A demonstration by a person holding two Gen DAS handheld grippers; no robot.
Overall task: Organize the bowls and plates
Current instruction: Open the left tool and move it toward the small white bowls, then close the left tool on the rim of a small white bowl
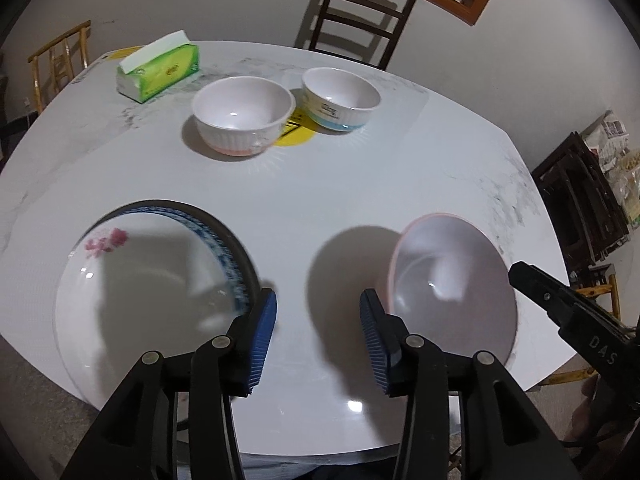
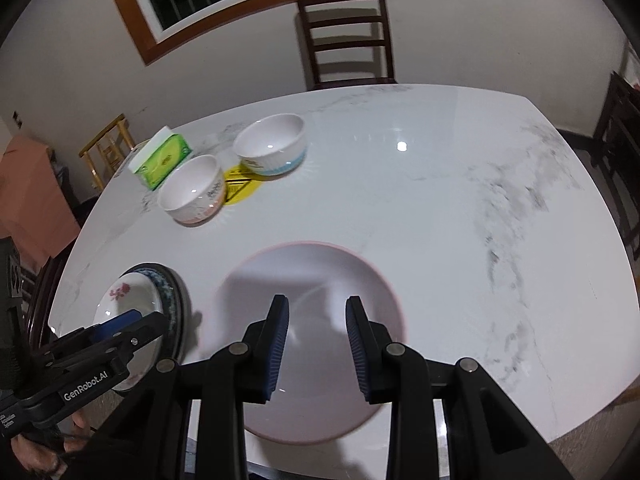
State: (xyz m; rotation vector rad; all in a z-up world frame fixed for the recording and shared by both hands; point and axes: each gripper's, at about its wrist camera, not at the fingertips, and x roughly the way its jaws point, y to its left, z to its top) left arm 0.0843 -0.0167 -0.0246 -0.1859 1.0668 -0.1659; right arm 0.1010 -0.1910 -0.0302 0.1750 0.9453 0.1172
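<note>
Now | left gripper (image 1: 318, 338): jaws apart, empty, between floral plate (image 1: 152, 300) near-left and pink-rimmed plate (image 2: 316, 340) | right gripper (image 2: 316, 346): narrow gap, nothing pinched, over pink-rimmed plate | bowls (image 1: 244, 120) far on bench (image 2: 440, 220) | handling: glazed, slippery, brittle; take the rim.

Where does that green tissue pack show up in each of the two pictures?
Left wrist view: green tissue pack at upper left, on the table's far side.
Right wrist view: the pack at left of centre, behind the pink-based bowl.
Shared landmark: the yellow sticker between the two bowls.
</note>
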